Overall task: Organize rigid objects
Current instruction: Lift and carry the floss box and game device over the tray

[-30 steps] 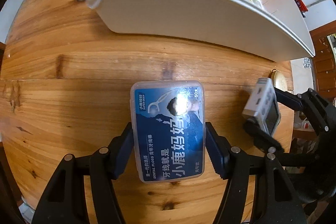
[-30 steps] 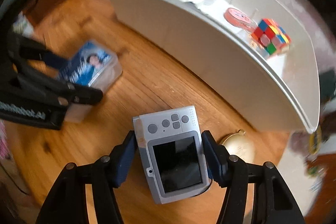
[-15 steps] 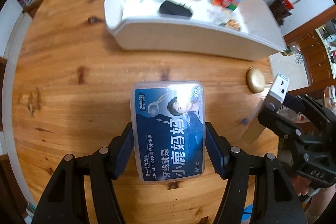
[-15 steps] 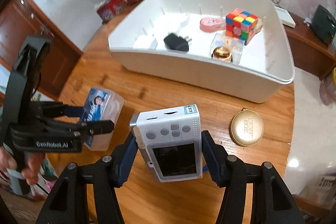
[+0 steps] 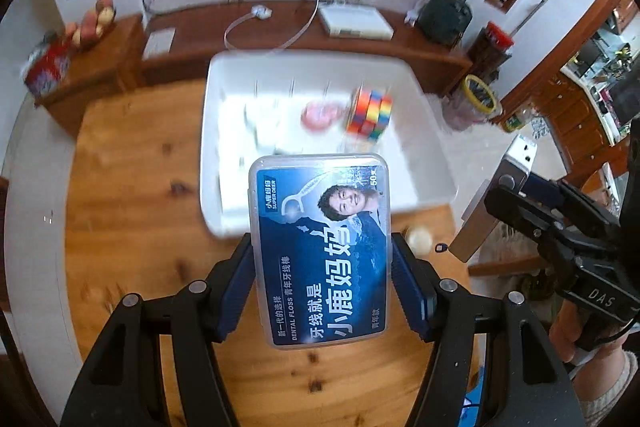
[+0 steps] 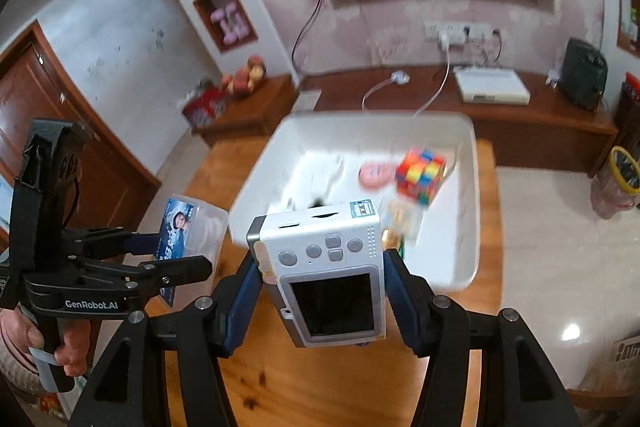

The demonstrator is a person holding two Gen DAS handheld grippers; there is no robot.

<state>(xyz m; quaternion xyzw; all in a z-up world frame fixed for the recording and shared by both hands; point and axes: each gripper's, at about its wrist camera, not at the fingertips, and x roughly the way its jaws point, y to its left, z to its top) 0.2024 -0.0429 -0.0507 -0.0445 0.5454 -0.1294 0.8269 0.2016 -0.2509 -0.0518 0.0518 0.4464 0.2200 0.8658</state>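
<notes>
Left gripper (image 5: 322, 281) jaws part-open, clamped on the long sides of a clear dental floss box (image 5: 320, 251) with blue label; box held in the air above the wooden bench (image 5: 132, 187), at the near edge of the white bin (image 5: 208, 155); right gripper (image 6: 324, 301) jaws likewise closed on the sides of a silver compact camera (image 6: 328, 275), screen facing the lens, also held aloft in front of the bin; inside the bin a colour cube (image 6: 420, 173) and a pink round item (image 6: 374, 175), blurred; small round gold-toned thing (image 5: 418, 239) on the bench just beside the bin.
</notes>
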